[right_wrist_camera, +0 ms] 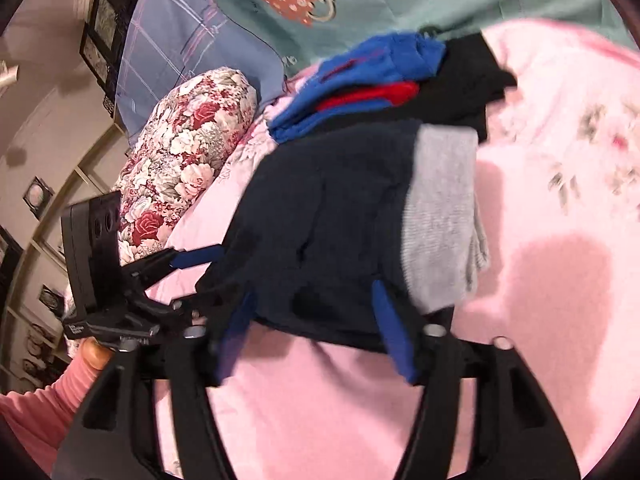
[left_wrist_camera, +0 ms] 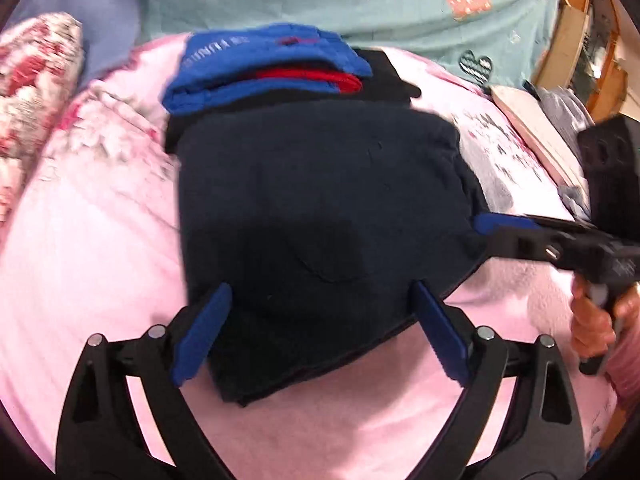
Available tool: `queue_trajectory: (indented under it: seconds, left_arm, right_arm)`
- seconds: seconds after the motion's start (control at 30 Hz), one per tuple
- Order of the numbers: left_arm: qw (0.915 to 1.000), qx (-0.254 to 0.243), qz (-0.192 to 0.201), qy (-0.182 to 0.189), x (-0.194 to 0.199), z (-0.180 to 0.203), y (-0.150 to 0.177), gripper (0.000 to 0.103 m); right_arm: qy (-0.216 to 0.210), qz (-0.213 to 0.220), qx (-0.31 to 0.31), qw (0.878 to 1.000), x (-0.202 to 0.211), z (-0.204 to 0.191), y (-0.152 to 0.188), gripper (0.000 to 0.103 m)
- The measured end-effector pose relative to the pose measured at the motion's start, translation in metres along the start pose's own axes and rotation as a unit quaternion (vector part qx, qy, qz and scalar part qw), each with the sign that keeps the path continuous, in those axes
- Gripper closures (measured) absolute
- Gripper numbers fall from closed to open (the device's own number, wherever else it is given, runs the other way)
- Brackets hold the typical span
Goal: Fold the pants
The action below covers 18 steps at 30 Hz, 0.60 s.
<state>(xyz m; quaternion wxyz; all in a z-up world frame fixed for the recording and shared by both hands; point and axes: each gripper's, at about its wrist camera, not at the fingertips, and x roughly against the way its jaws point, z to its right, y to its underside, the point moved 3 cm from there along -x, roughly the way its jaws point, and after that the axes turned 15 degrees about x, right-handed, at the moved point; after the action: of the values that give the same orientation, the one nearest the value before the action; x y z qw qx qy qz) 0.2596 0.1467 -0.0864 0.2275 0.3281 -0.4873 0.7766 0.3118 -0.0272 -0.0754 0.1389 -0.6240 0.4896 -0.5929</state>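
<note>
Dark navy pants [left_wrist_camera: 320, 184] lie folded into a thick rectangle on the pink bedspread [left_wrist_camera: 92, 248]. My left gripper [left_wrist_camera: 320, 328] is open, its blue pads either side of the pants' near edge. My right gripper [left_wrist_camera: 494, 226] comes in from the right, its tip at the bundle's right edge. In the right wrist view the pants [right_wrist_camera: 328, 208] show a grey ribbed band [right_wrist_camera: 440, 208] on their right side. There my right gripper [right_wrist_camera: 314, 330] is open and straddles the near hem. The left gripper [right_wrist_camera: 196, 258] sits at the pants' left edge.
A stack of folded blue, red and black garments [left_wrist_camera: 264, 68] lies just behind the pants. A floral pillow [right_wrist_camera: 188, 152] is to the left, with a teal heart-print sheet [left_wrist_camera: 360, 8] at the back. A flat book-like thing [left_wrist_camera: 536, 136] lies right. A hand [left_wrist_camera: 596, 320] holds the right gripper.
</note>
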Motion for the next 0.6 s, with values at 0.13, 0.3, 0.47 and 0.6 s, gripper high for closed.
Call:
queue_trajectory:
  seconds: [0.13, 0.3, 0.47, 0.6]
  left_arm:
    - [0.9973, 0.018, 0.055, -0.045, 0.036, 0.000, 0.004, 0.002]
    - [0.9913, 0.022, 0.062, -0.114, 0.068, 0.004, 0.026, 0.002]
    - [0.9909, 0.024, 0.046, -0.124, 0.093, 0.014, 0.059, 0.002]
    - [0.9908, 0.017, 0.055, -0.122, 0.114, 0.024, 0.082, 0.002]
  right_arm:
    - [0.065, 0.022, 0.052, 0.996, 0.025, -0.030, 0.002, 0.006]
    - [0.158, 0.009, 0.107, 0.982, 0.051, -0.070, 0.022, 0.001]
    - [0.247, 0.011, 0.119, 0.962, 0.068, -0.097, 0.048, 0.001]
    - [0.251, 0.011, 0.077, 0.965, 0.080, -0.103, 0.071, 0.001]
